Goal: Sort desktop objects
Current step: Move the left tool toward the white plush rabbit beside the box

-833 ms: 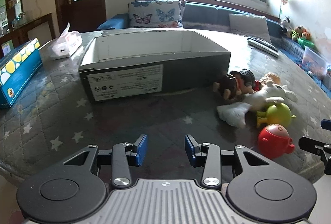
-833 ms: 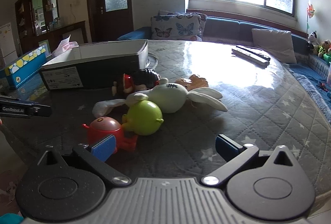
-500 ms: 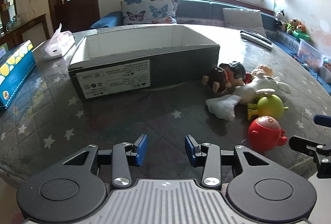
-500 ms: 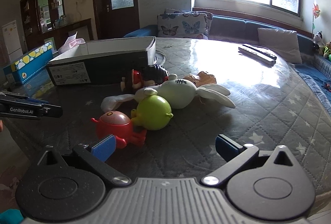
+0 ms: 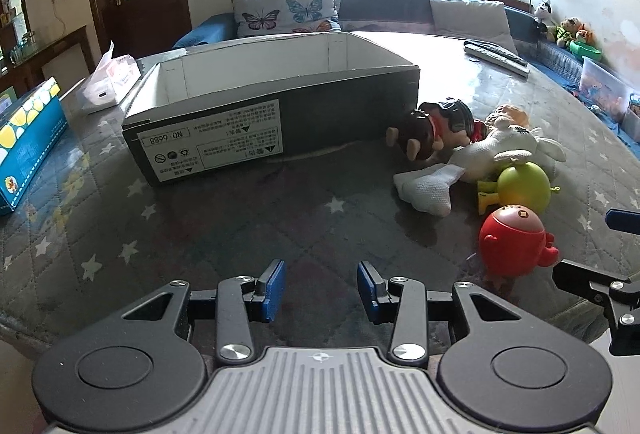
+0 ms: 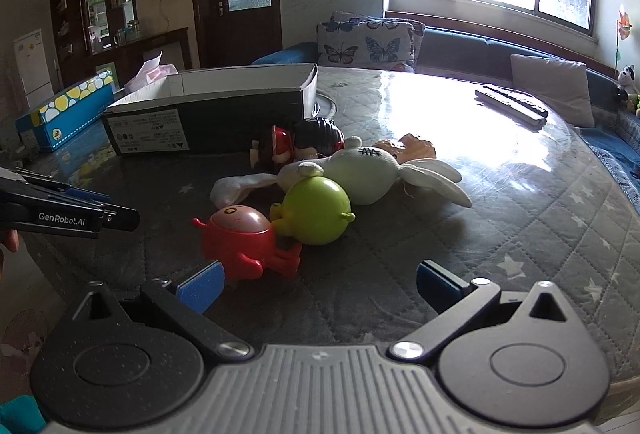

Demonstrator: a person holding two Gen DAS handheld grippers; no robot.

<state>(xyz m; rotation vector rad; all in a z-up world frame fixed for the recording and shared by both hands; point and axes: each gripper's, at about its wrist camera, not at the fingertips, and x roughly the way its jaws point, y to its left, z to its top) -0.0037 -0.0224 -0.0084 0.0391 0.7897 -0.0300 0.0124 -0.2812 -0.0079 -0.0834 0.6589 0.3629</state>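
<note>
Toys cluster near the surface's (image 6: 520, 218) front edge, beside your open black cardboard box (image 5: 272, 113). Right gripper (image 6: 320, 284) has jaws spread before the round red plastic toy (image 6: 236, 238); left gripper (image 5: 320, 290) has jaws parted, empty. Closing off-centre could squirt it off the edge.

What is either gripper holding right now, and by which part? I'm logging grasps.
Nothing is held. The left gripper is open over bare table, and the right gripper is open wide, its fingers short of the red toy.

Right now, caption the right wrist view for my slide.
Open right claw approaches red toy beside green toy, box behind.
</note>
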